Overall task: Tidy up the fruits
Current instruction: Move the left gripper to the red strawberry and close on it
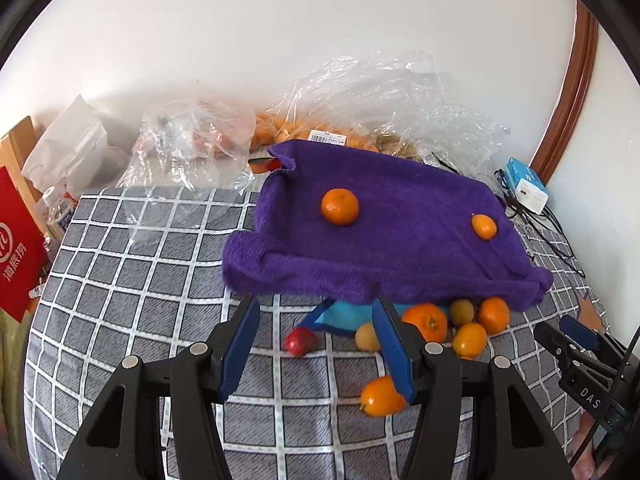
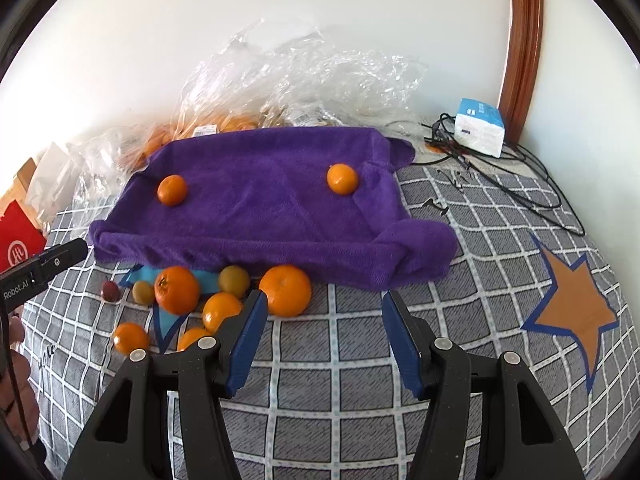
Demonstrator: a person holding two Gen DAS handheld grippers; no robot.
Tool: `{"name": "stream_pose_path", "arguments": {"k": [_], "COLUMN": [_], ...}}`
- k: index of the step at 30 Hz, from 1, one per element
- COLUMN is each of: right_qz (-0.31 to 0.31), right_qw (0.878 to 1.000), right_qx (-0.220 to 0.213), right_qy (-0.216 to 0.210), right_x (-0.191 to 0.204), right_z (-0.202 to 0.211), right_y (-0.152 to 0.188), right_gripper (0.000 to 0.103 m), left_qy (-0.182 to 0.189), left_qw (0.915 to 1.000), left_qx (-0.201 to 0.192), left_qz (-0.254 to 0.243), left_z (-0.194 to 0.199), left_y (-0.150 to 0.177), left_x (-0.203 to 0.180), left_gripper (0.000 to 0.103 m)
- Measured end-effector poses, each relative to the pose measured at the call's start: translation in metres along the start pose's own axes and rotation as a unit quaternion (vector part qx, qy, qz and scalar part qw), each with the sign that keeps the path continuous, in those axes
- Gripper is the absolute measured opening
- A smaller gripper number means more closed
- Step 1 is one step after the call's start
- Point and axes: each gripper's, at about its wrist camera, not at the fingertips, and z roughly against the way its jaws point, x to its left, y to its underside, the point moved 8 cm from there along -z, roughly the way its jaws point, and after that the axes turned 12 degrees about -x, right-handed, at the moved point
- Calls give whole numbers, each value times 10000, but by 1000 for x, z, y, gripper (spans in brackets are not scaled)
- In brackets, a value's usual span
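A purple towel (image 1: pixel 384 248) (image 2: pixel 260 208) lies spread on the grey checked sheet (image 1: pixel 132 264). Two oranges rest on it, one to the left (image 1: pixel 340 207) (image 2: pixel 172 189) and one to the right (image 1: pixel 484 227) (image 2: pixel 342 179). Along its near edge lies a heap of several oranges (image 1: pixel 426 322) (image 2: pixel 285 290) and small yellow-green fruits (image 2: pixel 234 280). A small red fruit (image 1: pixel 300 341) sits at the heap's left, and one orange (image 1: pixel 382 396) lies nearer. My left gripper (image 1: pixel 316 306) hovers open before the towel's edge, holding nothing. My right gripper (image 2: pixel 325 296) is open and holding nothing, just right of the heap.
Crumpled clear plastic bags (image 1: pixel 360 92) (image 2: pixel 304 72), some holding oranges, line the wall behind the towel. A blue-white box (image 2: pixel 480 126) and black cables (image 2: pixel 520 188) lie at the far right. A red bag (image 1: pixel 18 240) stands at the left edge. An orange star patch (image 2: pixel 572 308) marks the sheet.
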Motion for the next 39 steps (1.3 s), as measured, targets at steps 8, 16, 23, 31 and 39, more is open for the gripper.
{"name": "stream_pose_path", "arguments": {"k": [8, 16, 23, 31, 39], "right_qz": [310, 556, 437, 389, 305], "right_qw": [9995, 9983, 9984, 9958, 9958], "right_qx": [-98, 13, 112, 211, 306], "right_qy": [13, -175, -337, -801, -807], "right_x": [8, 14, 15, 29, 32], "right_z": [3, -11, -36, -58, -73], "right_y": [10, 26, 25, 20, 19], "right_gripper": [59, 43, 33, 38, 40], "left_qy": [-171, -346, -382, -328, -114], "left_qw": [9998, 9990, 9985, 9977, 9979], "left_qx": [-47, 207, 157, 180, 261], "left_qz": [103, 202, 372, 565, 582], "left_z": [12, 6, 4, -5, -17], "left_y": [19, 46, 49, 46, 53], "left_x": [18, 33, 41, 47, 37], "left_gripper": [56, 56, 56, 56, 56]}}
